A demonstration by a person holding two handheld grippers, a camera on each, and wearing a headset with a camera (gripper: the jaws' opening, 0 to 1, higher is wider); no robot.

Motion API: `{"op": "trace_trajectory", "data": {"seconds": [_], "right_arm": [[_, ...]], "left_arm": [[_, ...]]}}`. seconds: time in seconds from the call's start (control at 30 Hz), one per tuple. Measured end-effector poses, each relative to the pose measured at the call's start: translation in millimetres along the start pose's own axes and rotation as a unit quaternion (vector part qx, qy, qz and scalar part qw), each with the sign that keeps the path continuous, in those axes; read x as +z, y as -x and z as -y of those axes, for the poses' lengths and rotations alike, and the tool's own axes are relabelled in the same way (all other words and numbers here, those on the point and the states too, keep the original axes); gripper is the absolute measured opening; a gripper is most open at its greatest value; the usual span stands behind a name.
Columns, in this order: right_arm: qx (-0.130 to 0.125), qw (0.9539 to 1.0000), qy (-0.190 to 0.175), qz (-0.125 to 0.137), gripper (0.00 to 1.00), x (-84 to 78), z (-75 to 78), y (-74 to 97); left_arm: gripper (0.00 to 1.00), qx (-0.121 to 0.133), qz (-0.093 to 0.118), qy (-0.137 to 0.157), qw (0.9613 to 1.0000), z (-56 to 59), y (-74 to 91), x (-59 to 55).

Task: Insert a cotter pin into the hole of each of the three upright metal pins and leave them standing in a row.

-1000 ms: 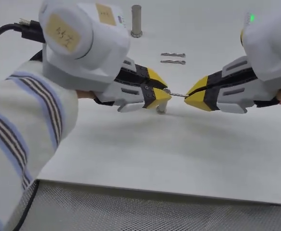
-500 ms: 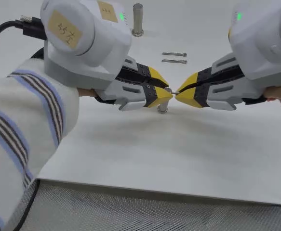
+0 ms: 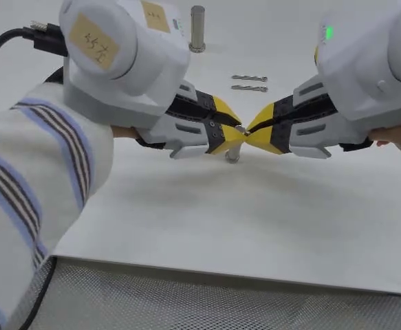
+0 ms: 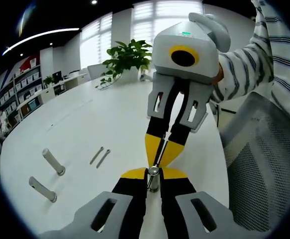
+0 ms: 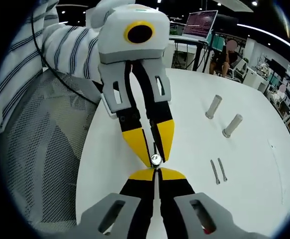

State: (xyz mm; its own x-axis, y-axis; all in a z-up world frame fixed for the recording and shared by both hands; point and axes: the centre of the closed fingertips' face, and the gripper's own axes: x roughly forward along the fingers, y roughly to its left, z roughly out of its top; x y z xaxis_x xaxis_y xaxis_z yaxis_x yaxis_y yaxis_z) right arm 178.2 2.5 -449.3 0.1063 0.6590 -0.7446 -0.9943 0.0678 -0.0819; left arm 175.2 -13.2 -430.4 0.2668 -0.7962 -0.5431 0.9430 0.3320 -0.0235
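My left gripper (image 3: pixel 236 132) is shut on a short upright metal pin (image 3: pixel 232 157) whose foot rests on the white table. My right gripper (image 3: pixel 252 130) faces it, its yellow tips touching the left tips at the pin's head. It is shut on a cotter pin, which is hidden between the meeting tips. In the left gripper view my jaws (image 4: pixel 153 174) clamp the pin's head (image 4: pixel 153 172). The right gripper view shows my right gripper (image 5: pixel 156 173) against the pin's head (image 5: pixel 155 159). Two spare cotter pins (image 3: pixel 248 83) lie side by side behind. Two more metal pins (image 5: pixel 213 106) (image 5: pixel 232 125) stand further back.
The white table (image 3: pixel 207 220) ends at a near edge, with grey mesh (image 3: pixel 186 302) below it. A striped sleeve (image 3: pixel 28 199) fills the lower left. One far pin (image 3: pixel 197 29) stands at the top centre. A black cable (image 3: pixel 1 48) runs off the left gripper.
My right gripper has moved left until its tips touch the left gripper's tips. The stretch of cotter pin seen between them a second ago is now out of sight.
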Motion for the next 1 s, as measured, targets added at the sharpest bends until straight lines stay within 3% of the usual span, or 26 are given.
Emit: {"op": "trace_trajectory", "data": {"seconds": [0.3,0.5,0.67,0.77,0.87,1.0], "right_arm": [[-0.001,1.0000,-0.005,0.009,0.03,2.0,-0.4,0.0],[-0.004,0.9997,-0.020,0.012,0.07,-0.5,-1.9,-0.7],[-0.012,0.9973,-0.065,0.032,0.09,-2.3,-3.0,-1.6],[-0.012,0.9956,-0.084,0.041,0.09,-4.0,-5.6,-3.0],[-0.013,0.9940,-0.098,0.046,0.11,-6.3,-7.0,-6.6],[-0.015,0.9922,-0.112,0.054,0.13,-7.2,-7.7,-10.9]], "left_arm": [[0.06,0.001,0.001,0.018,0.9998,-1.5,0.9,-0.2],[0.07,0.007,0.010,0.040,0.9991,-11.7,8.1,-3.3],[0.21,0.020,0.015,0.060,0.9979,-18.4,17.4,-8.7],[0.32,0.028,0.016,0.094,0.9950,-20.7,22.8,-16.0],[0.41,0.039,0.010,0.094,0.9948,-16.2,23.0,-21.4],[0.56,0.064,0.011,0.124,0.9902,-19.8,31.1,-34.5]]}}
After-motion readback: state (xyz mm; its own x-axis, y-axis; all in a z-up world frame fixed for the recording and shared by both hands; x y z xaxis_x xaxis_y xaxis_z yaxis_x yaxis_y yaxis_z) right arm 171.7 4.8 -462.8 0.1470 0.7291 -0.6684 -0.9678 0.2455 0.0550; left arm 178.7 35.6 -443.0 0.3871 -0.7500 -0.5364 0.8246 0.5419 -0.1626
